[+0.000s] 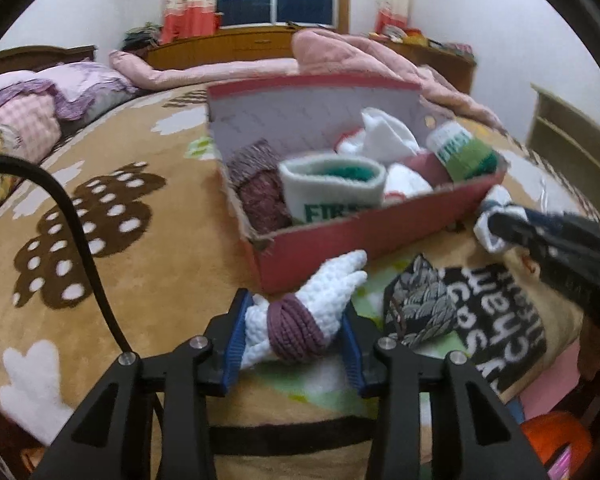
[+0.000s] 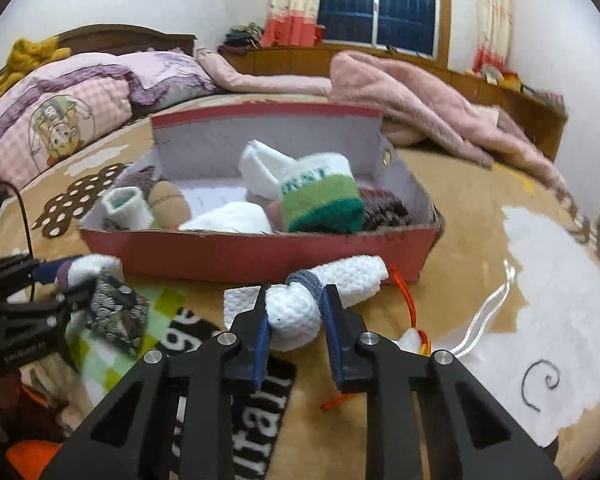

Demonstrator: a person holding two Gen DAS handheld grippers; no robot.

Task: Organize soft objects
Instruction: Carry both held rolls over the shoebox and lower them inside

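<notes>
A white knitted bundle tied with a purple band (image 1: 296, 322) is clamped between the pads of the left hand-held gripper (image 1: 294, 340), just in front of the red cardboard box (image 1: 380, 236) that stands on the bed (image 1: 148, 248). A second white knitted roll bound with a grey band (image 2: 304, 304) is clamped in the right hand-held gripper (image 2: 296, 322), also just short of the box's near wall. The box is already crowded with a green-and-white sock (image 2: 320, 200), white socks (image 2: 228, 218) and a dark red knitted piece (image 1: 260, 196).

Several risks are judged from here. If either bundle is carried too low, the thin near wall could be caught and the light box pushed or tipped on the soft blanket. Since little free room is seen inside, a released roll might be left on top of the others and roll out. The orange cord (image 2: 406, 300) lying beside the right roll could be snagged and dragged along.
</notes>
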